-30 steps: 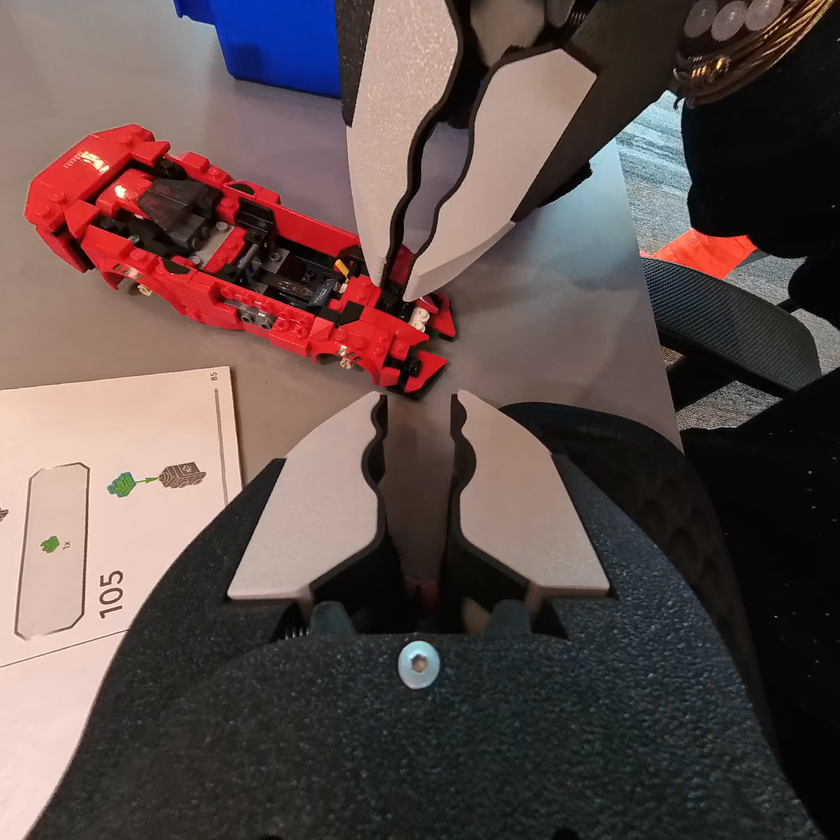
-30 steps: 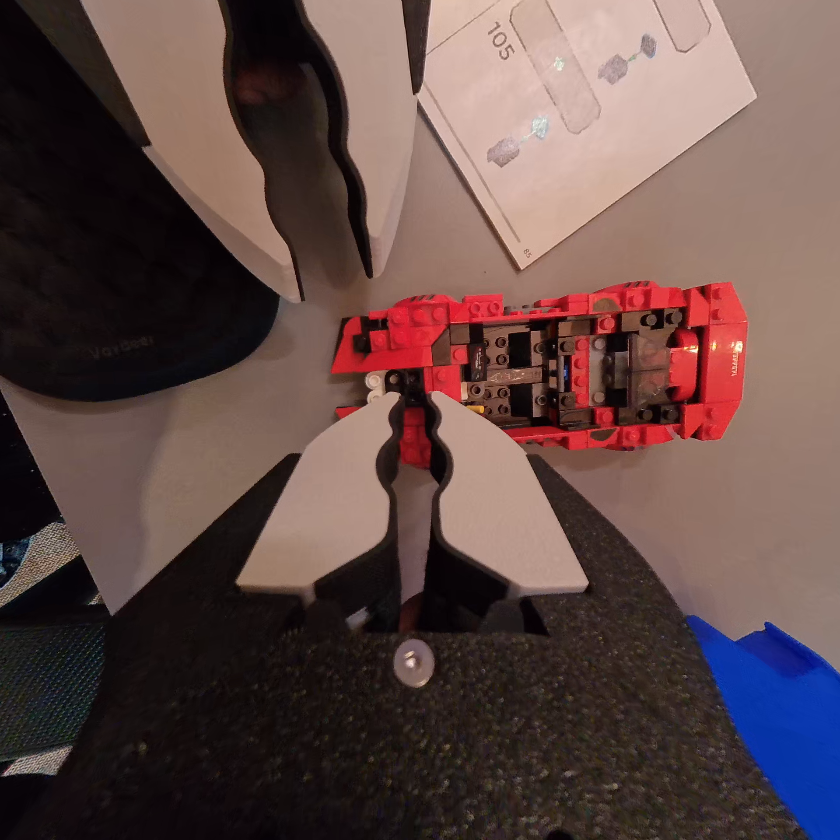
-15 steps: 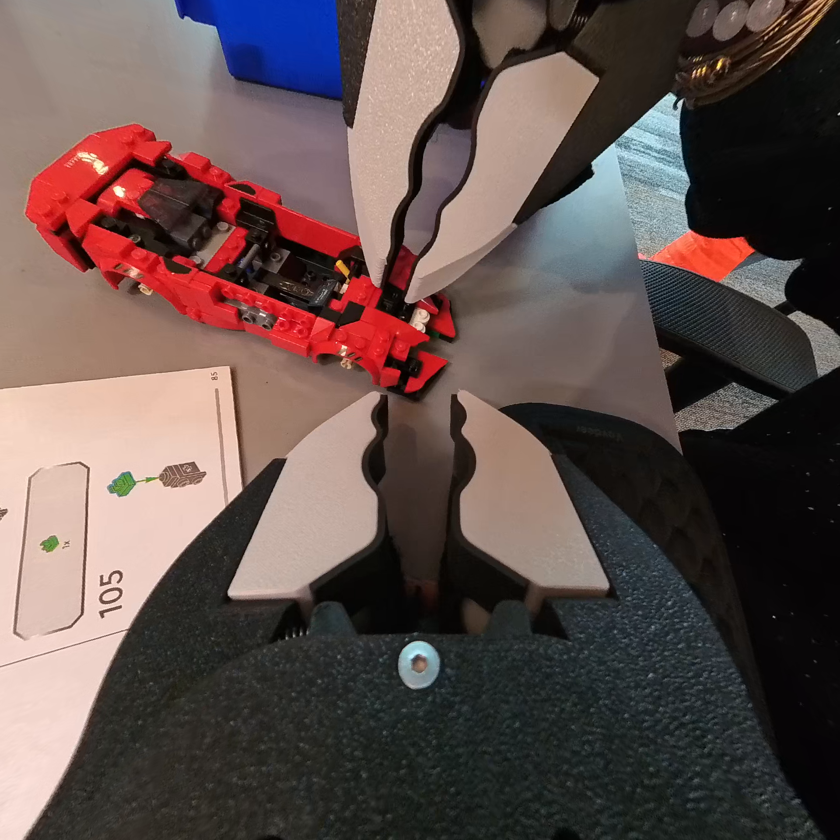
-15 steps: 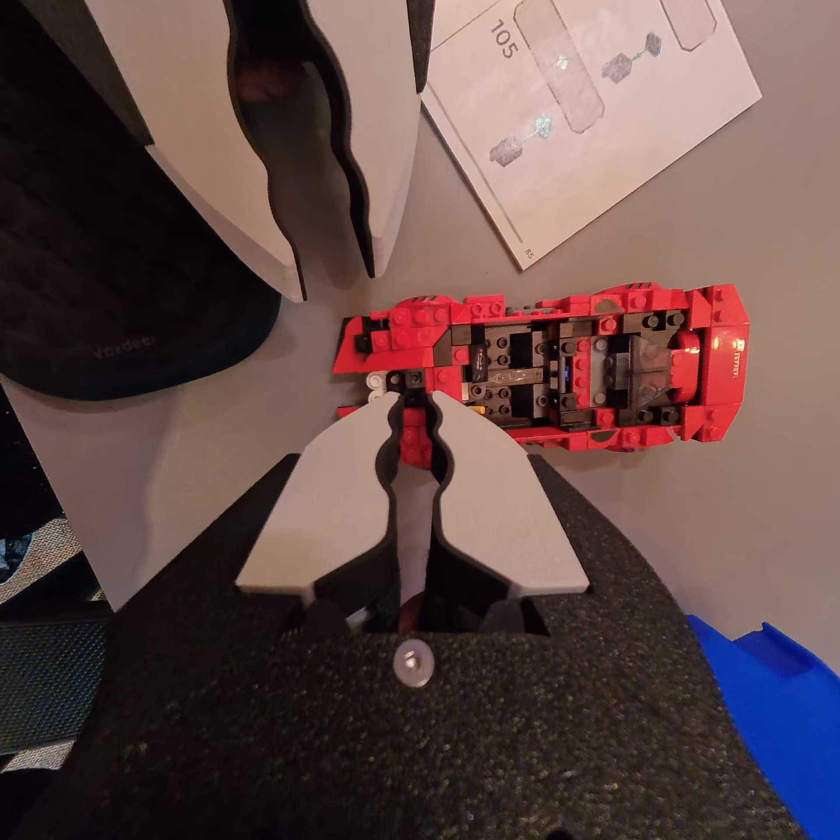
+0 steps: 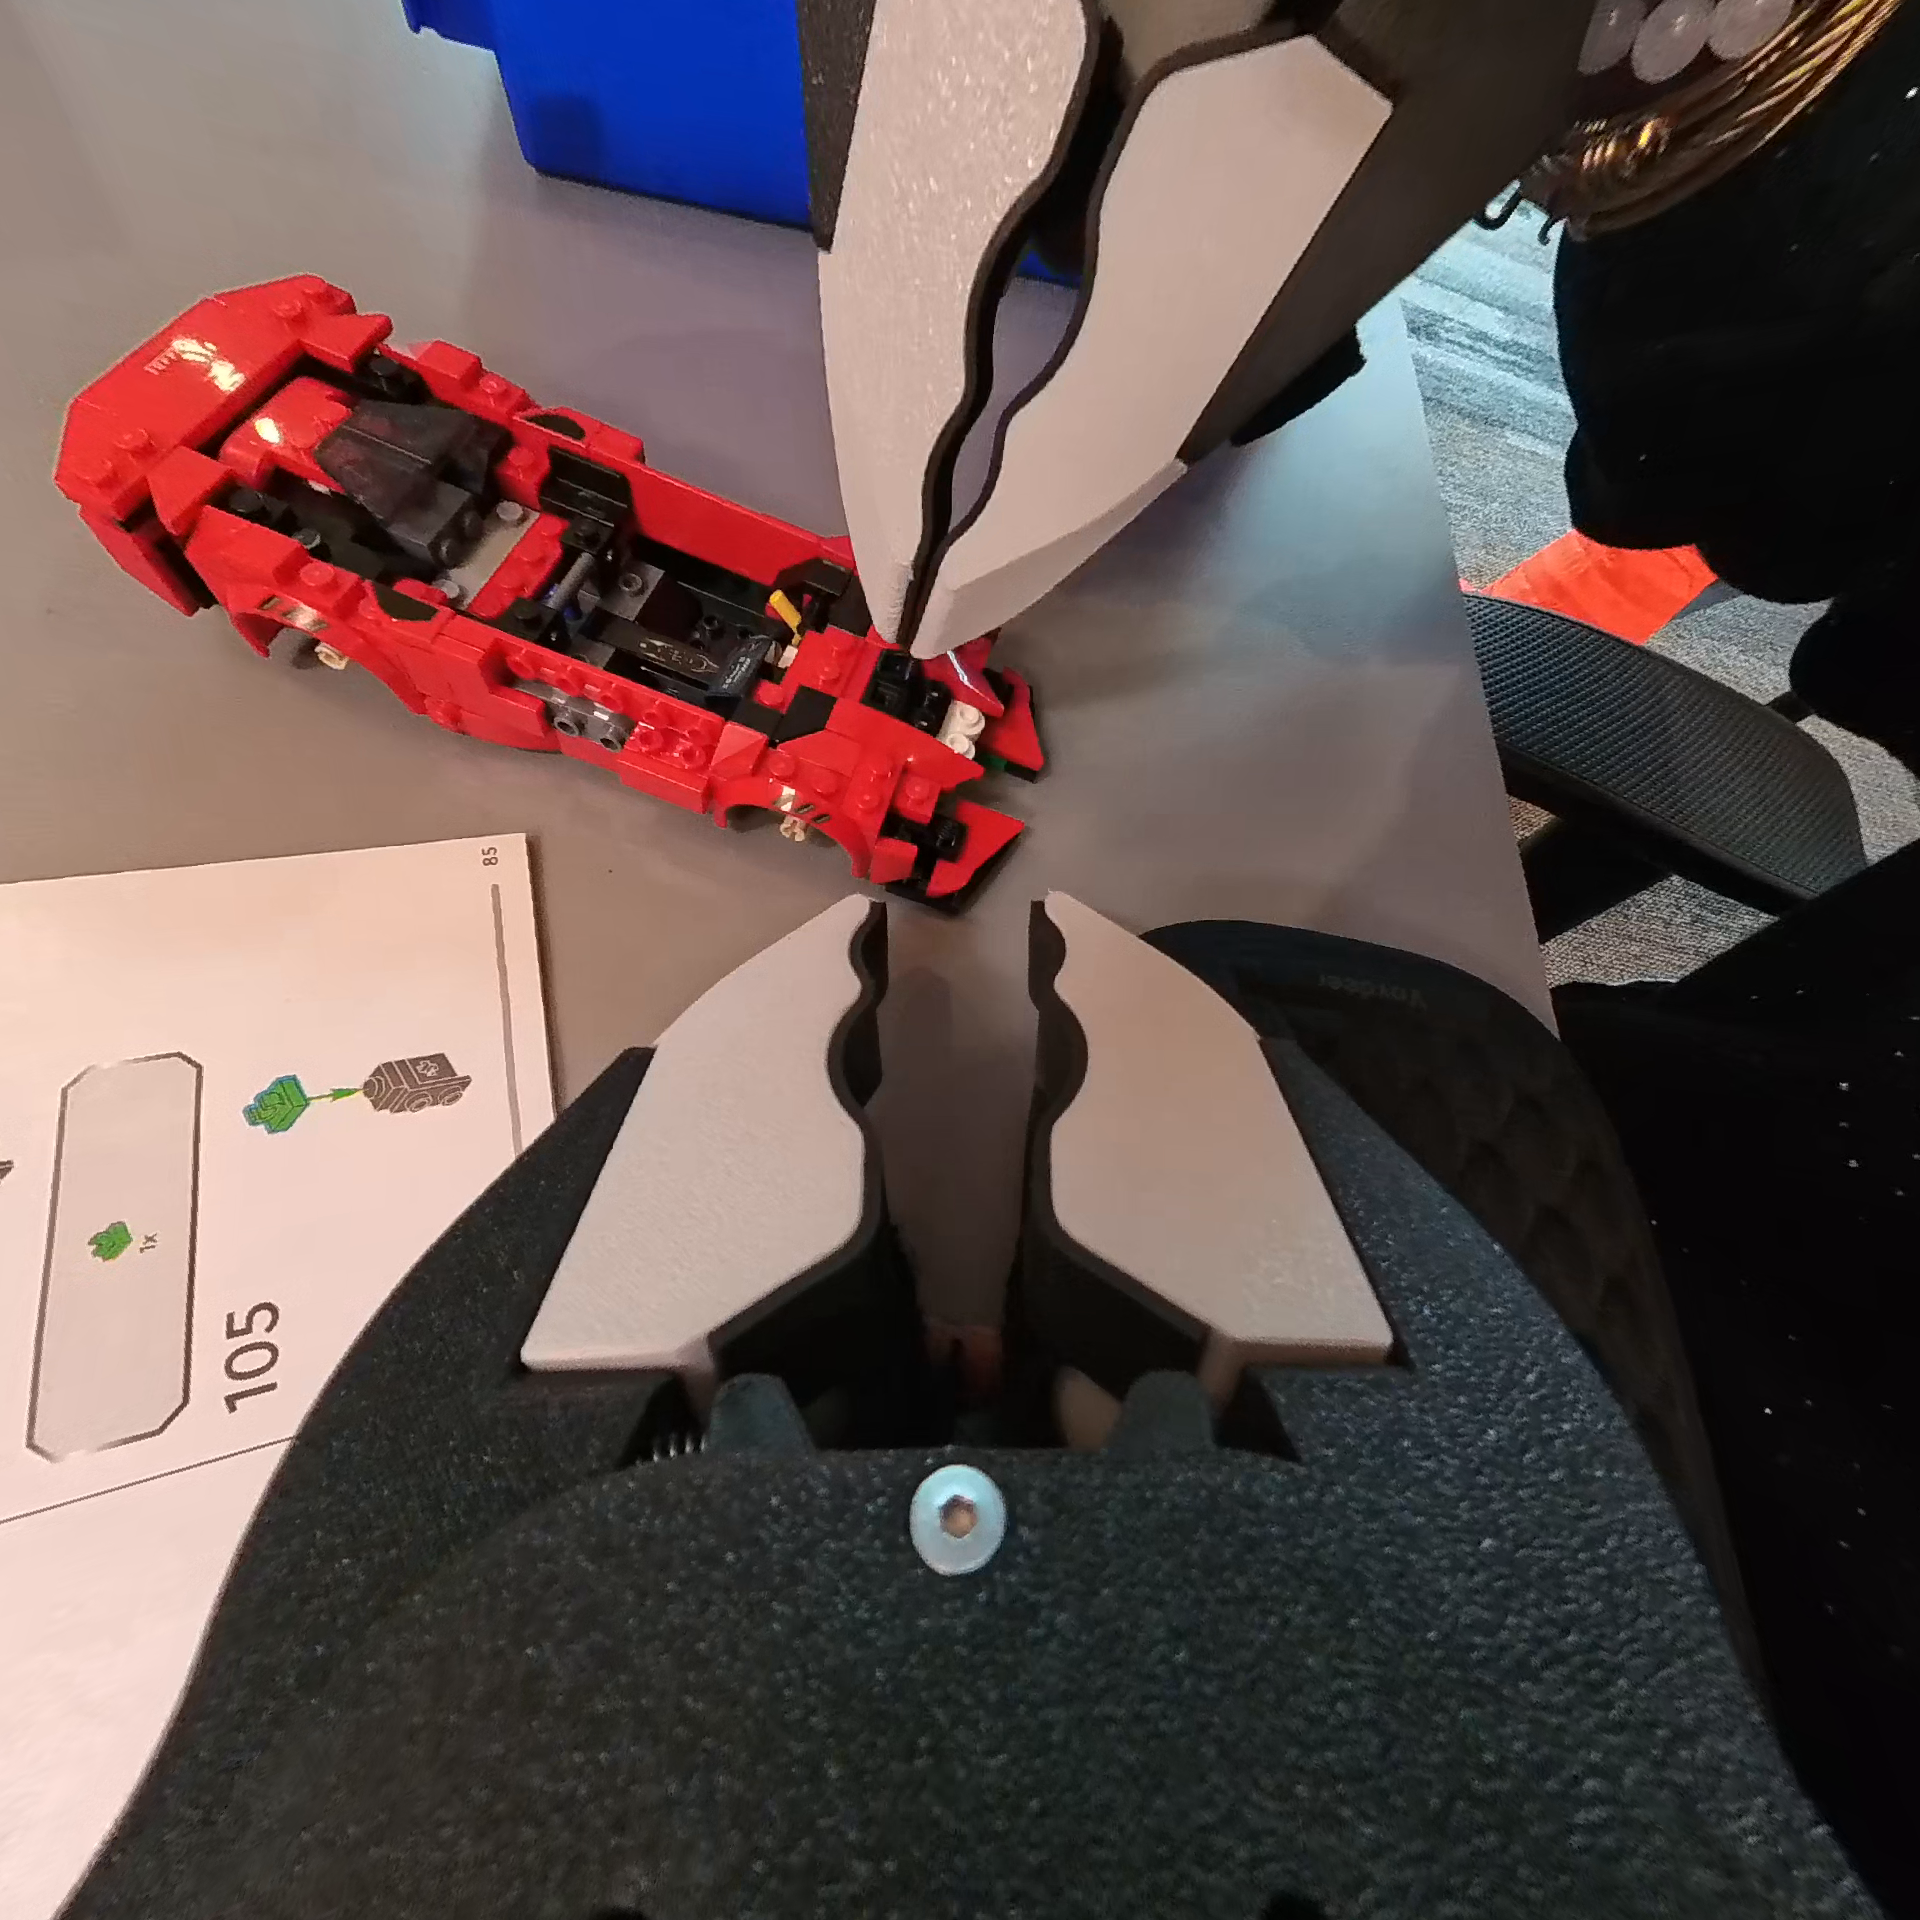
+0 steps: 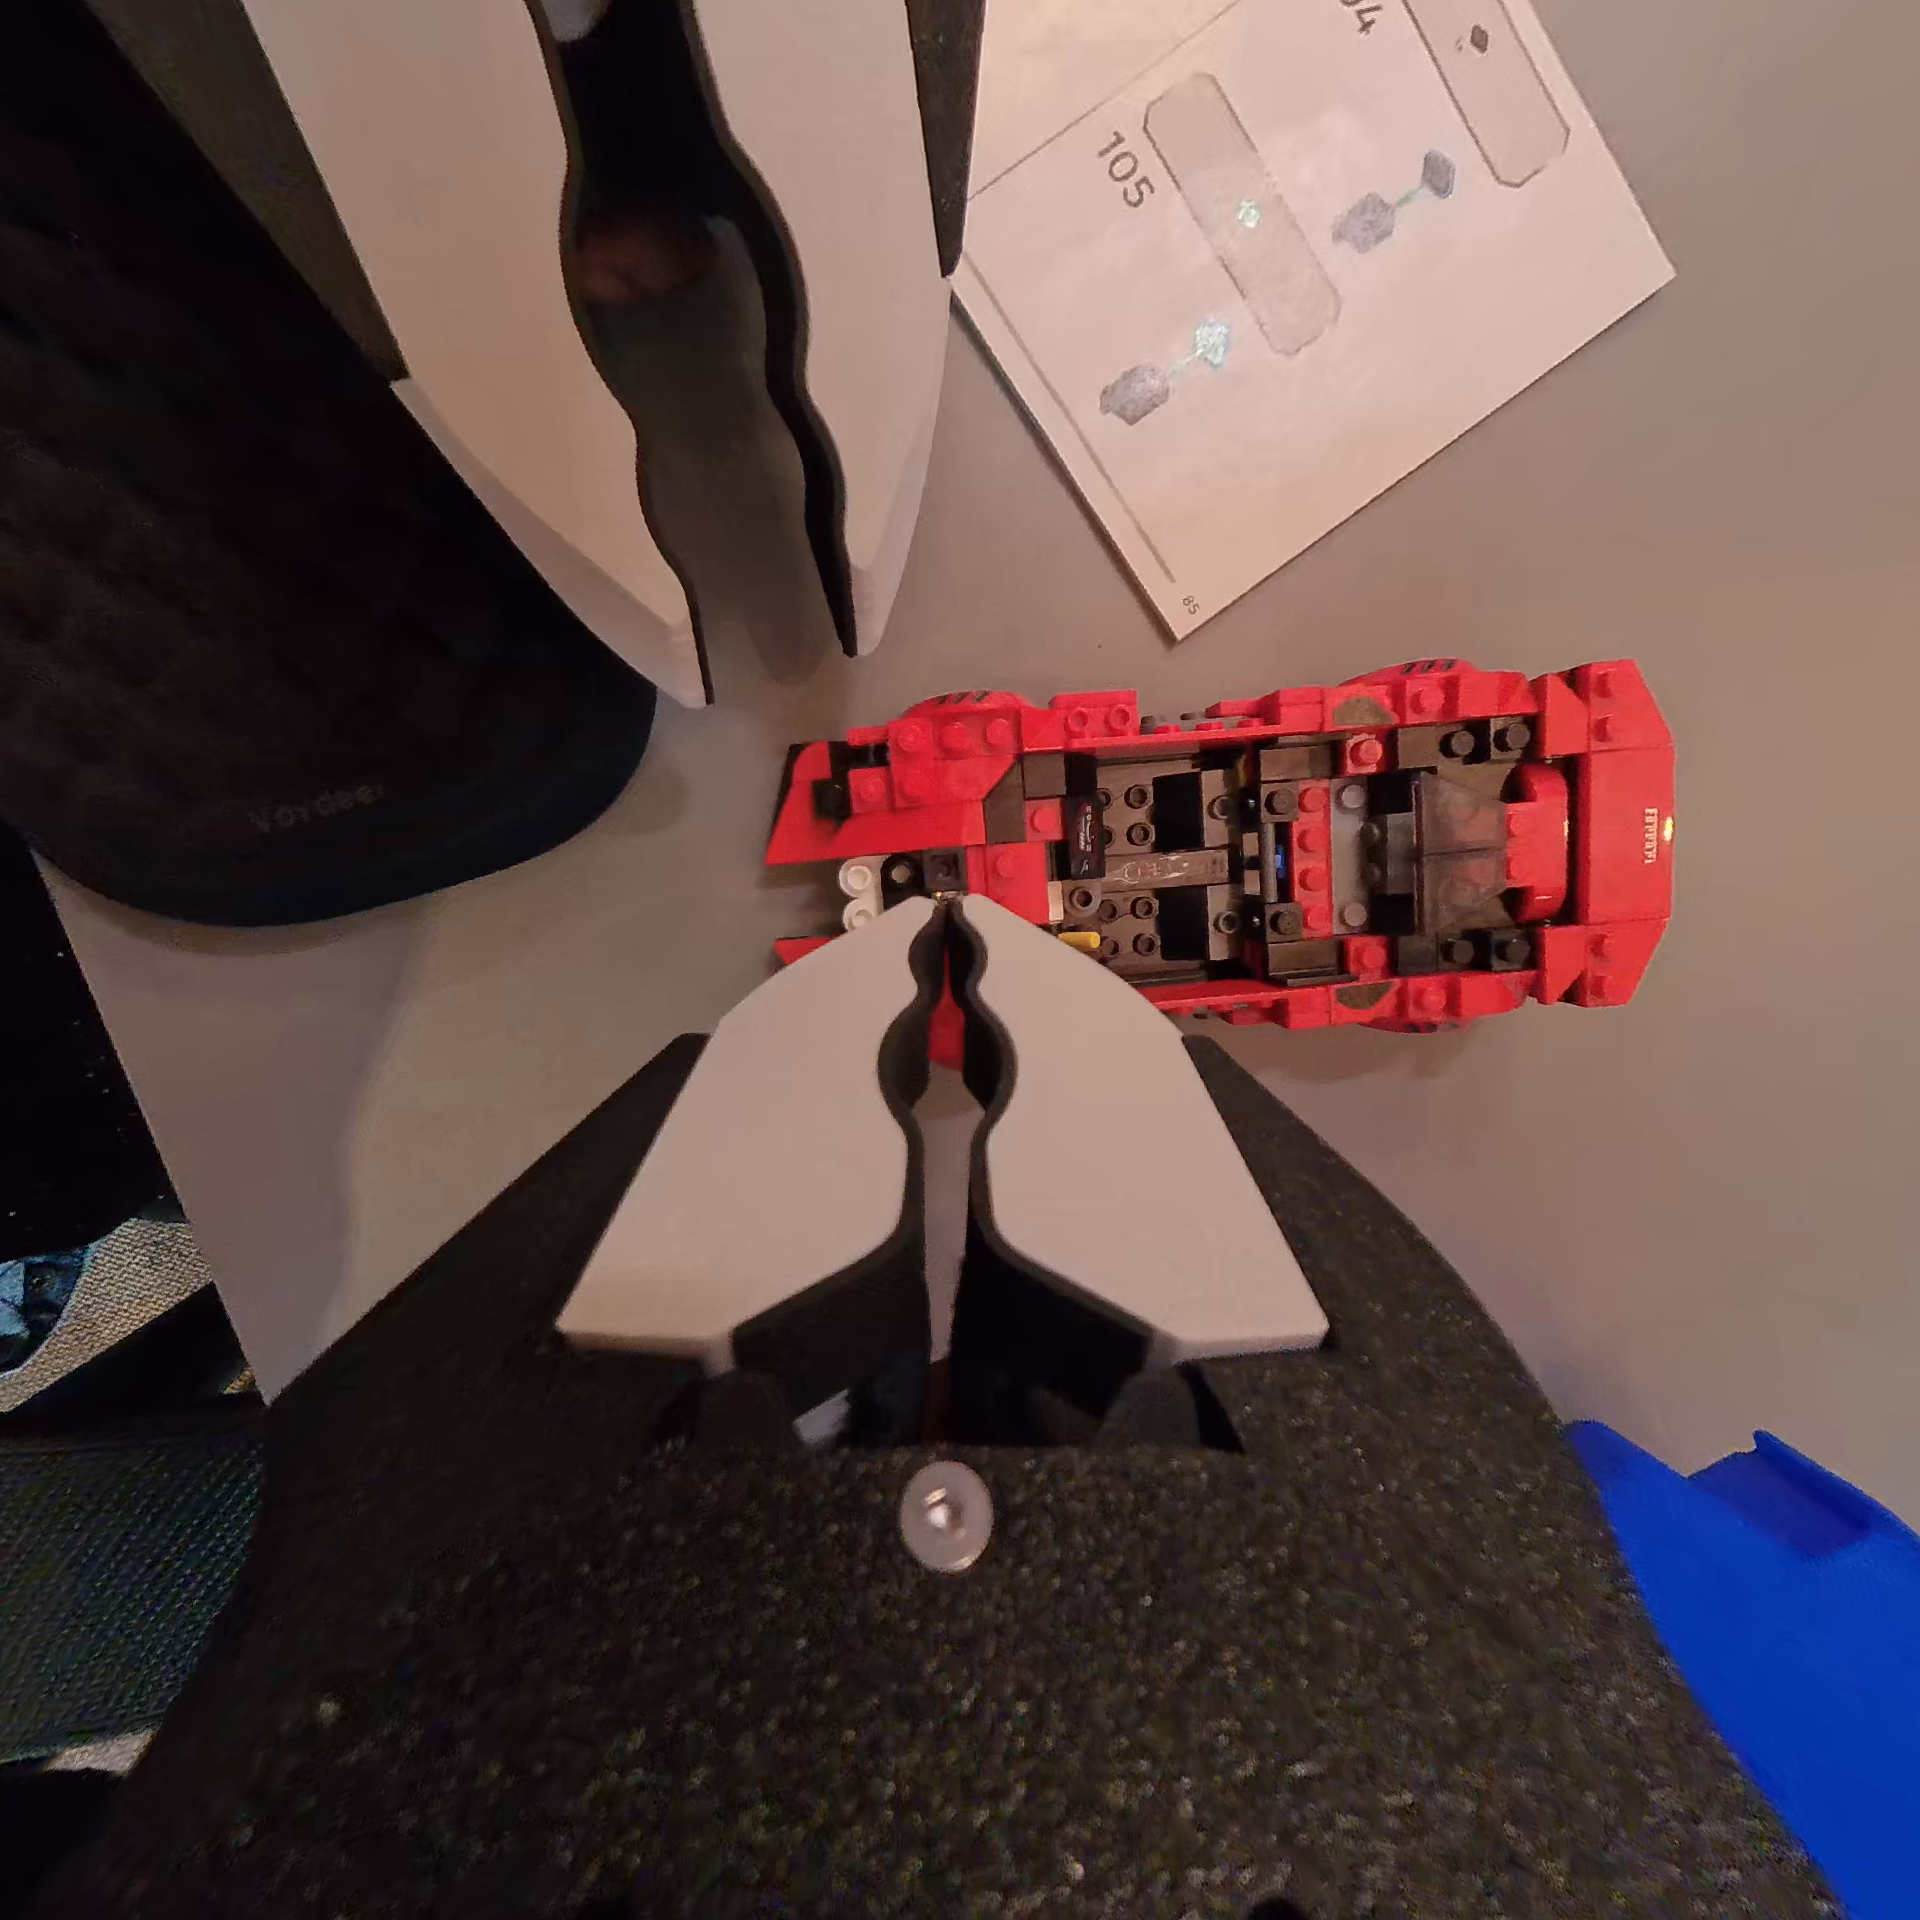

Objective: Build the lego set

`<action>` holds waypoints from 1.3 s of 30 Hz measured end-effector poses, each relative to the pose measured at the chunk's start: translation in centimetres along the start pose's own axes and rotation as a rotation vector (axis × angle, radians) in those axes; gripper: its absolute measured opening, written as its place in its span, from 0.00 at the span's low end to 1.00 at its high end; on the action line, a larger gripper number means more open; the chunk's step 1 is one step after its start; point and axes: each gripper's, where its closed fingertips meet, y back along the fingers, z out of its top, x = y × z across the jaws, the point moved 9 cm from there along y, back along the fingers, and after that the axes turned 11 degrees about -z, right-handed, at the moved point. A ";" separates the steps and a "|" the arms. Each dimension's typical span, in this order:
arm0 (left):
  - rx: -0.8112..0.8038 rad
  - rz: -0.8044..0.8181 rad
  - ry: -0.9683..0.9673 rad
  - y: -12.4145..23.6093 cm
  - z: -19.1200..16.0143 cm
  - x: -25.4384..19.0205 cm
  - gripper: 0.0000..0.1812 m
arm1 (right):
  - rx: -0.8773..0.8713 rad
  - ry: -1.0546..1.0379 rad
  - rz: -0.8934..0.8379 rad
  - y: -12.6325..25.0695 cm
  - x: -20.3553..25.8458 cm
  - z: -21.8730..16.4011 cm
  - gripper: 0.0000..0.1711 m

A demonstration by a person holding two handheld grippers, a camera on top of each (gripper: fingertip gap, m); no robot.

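A red toy car (image 5: 499,613) built of bricks lies on the grey bench (image 5: 1247,748), its roof off so that the black and grey inner parts show. In the left wrist view it lies aslant, its nose toward the upper left and its tail toward the middle of the picture; in the right wrist view (image 6: 1247,852) it lies level, tail to the left and nose to the right. The right gripper (image 6: 945,906) comes down on the tail end of the car with its fingers (image 6: 1081,1101) pressed nearly together, the tips meeting just above a small black brick (image 6: 943,868) that sits beside two white round studs (image 6: 858,894); whether the tips pinch something small between them cannot be told. From the left wrist view the same gripper (image 5: 914,634) reaches in from above, its tips touching the black brick (image 5: 896,665) at the car's rear. The left gripper (image 5: 956,904) hovers just off the tail of the car with its fingers (image 5: 727,1143) spread apart and nothing between them; in the right wrist view it (image 6: 774,665) shows at the upper left, near the car but not touching it. An open instruction booklet (image 5: 260,1091) lies flat on the bench beside the car. A blue bin (image 5: 644,94) stands beyond the car, and a black office chair (image 5: 1662,748) stands off the bench edge.
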 end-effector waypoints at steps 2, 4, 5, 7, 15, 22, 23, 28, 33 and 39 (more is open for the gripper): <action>0.000 0.000 0.001 0.0 0.0 0.0 0.14 | 0.001 -0.005 0.003 -0.1 -0.1 0.0 0.00; 0.000 -0.001 0.002 0.0 0.0 0.0 0.14 | 0.013 -0.004 0.016 -0.2 0.0 0.0 0.00; 0.001 -0.001 0.003 0.0 0.0 0.0 0.14 | 0.022 0.001 0.017 -0.3 0.1 -0.1 0.00; 0.004 -0.002 0.005 -0.1 0.0 0.0 0.14 | 0.022 0.007 0.018 -0.4 0.2 -0.1 0.00; 0.008 -0.005 0.010 -0.1 0.0 0.1 0.14 | 0.007 0.001 0.010 -0.2 -0.1 0.0 0.00; 0.008 -0.005 0.016 -0.1 0.0 0.1 0.14 | 0.019 0.019 0.042 -0.6 0.0 0.3 0.00; 0.007 -0.005 0.016 -0.1 0.0 0.1 0.14 | 0.019 0.018 0.042 -0.6 0.0 0.3 0.00; 0.008 -0.007 0.016 -0.1 0.0 0.1 0.14 | -0.006 0.006 0.039 -0.2 -0.2 0.3 0.00; 0.021 0.001 0.022 -0.3 0.0 0.2 0.14 | 0.019 -0.078 -0.033 0.6 -0.6 -0.4 0.00; 0.091 -0.007 0.034 -1.3 0.2 0.3 0.15 | -0.038 -0.418 -0.088 1.9 0.9 -2.9 0.08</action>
